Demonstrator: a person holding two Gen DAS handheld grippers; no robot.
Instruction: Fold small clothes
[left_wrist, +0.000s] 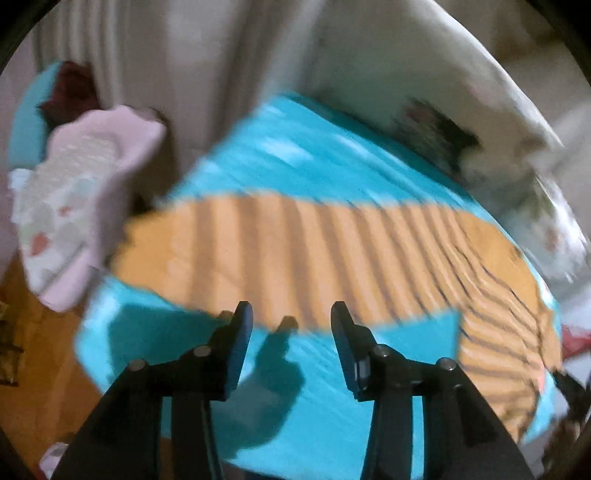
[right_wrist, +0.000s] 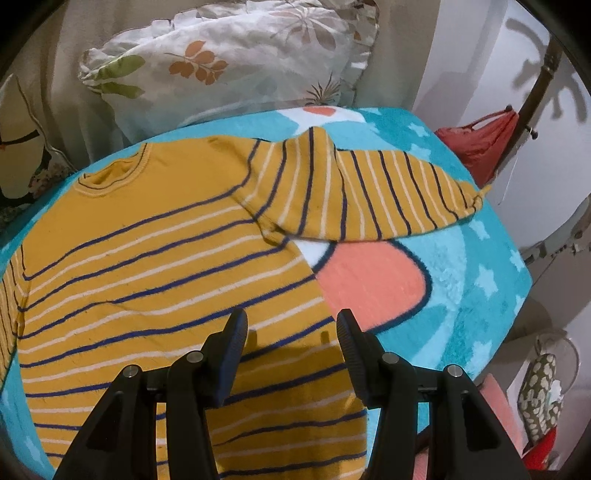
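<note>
A mustard-yellow sweater (right_wrist: 147, 266) with navy and white stripes lies flat on a turquoise mat (right_wrist: 480, 273), collar at the far left, one sleeve (right_wrist: 369, 195) stretched out to the right. My right gripper (right_wrist: 291, 332) is open and empty, hovering over the sweater's right side. In the blurred left wrist view the same sweater (left_wrist: 295, 251) lies across the mat (left_wrist: 317, 162). My left gripper (left_wrist: 291, 325) is open and empty just above the mat at the sweater's near edge.
A floral pillow (right_wrist: 229, 62) leans behind the mat. A pile of pink and white clothes (left_wrist: 81, 199) lies left of the mat. A red bag (right_wrist: 484, 144) hangs at the right beside a stand. Wooden floor (left_wrist: 40, 350) shows at lower left.
</note>
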